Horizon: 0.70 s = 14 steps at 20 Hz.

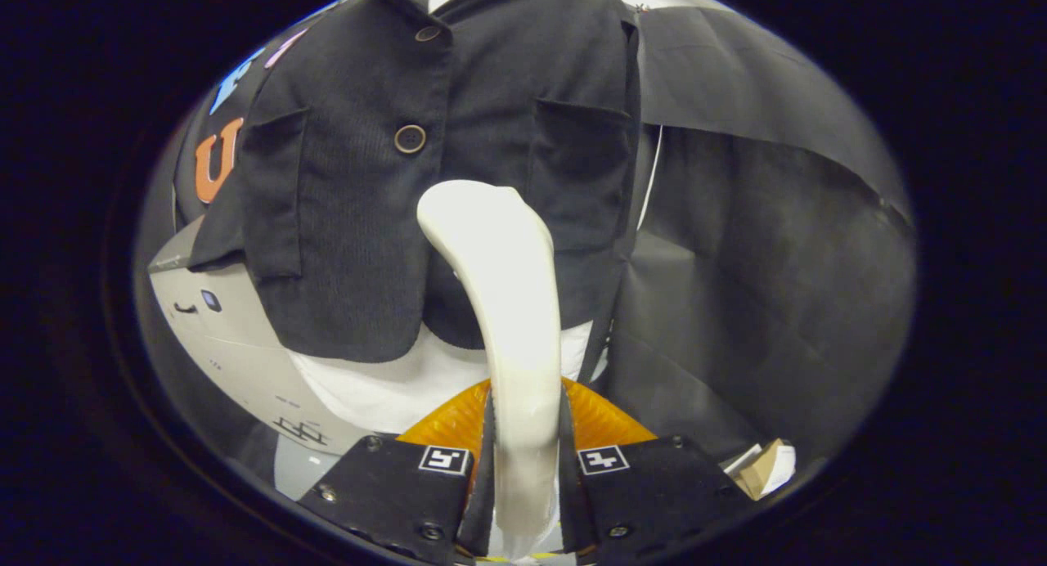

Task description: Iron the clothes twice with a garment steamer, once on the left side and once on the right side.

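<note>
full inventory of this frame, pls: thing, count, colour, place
garment steamer: 1, cream-white, handle clamped between the fingers, head raised against the jacket's front
jacket: 1, dark corduroy, hanging just beyond the steamer, two chest pockets
buttons: 2 visible, brown, down the jacket's front edge
white garment: 1, white, under the jacket, showing below its hem
orange piece: 1, orange, ribbed, just ahead of the fingers behind the steamer handle
grey box: 1, light grey, beside the jacket's lower hem
black cloth: 1, black, booth wall behind and beside the jacket
cardboard scrap: 1, tan and white, low beside the fingers
gripper: 1, both fingers pressed on the steamer handle
</note>
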Each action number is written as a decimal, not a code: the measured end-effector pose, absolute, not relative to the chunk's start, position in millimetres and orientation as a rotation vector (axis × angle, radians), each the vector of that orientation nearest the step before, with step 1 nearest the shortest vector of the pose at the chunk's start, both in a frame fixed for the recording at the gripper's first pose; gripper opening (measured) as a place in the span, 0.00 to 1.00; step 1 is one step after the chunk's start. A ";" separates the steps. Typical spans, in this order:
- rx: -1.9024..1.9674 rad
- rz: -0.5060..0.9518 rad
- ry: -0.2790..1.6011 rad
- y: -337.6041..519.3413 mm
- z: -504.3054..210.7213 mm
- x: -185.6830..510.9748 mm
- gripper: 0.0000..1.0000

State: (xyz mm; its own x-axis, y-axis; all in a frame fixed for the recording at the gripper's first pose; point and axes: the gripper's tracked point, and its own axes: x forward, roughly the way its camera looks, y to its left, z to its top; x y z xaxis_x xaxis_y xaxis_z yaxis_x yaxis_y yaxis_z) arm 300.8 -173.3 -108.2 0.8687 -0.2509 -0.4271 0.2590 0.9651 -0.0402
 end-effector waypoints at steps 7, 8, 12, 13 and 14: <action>0.056 -0.179 0.429 -177.7 -109.5 303.3 0.35; 0.067 -0.173 0.424 -177.5 -109.1 303.1 0.35; 0.097 -0.159 0.401 -181.0 -95.7 283.9 0.35; 0.106 -0.163 0.389 -181.8 -87.1 276.5 0.35; 0.104 -0.168 0.370 -181.5 -79.0 266.0 0.35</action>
State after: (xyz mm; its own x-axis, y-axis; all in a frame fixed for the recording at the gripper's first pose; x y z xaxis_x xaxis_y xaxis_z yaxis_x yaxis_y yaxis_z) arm 266.0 -181.5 -79.0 0.9186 -0.1444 -0.3679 0.1825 0.9807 0.0706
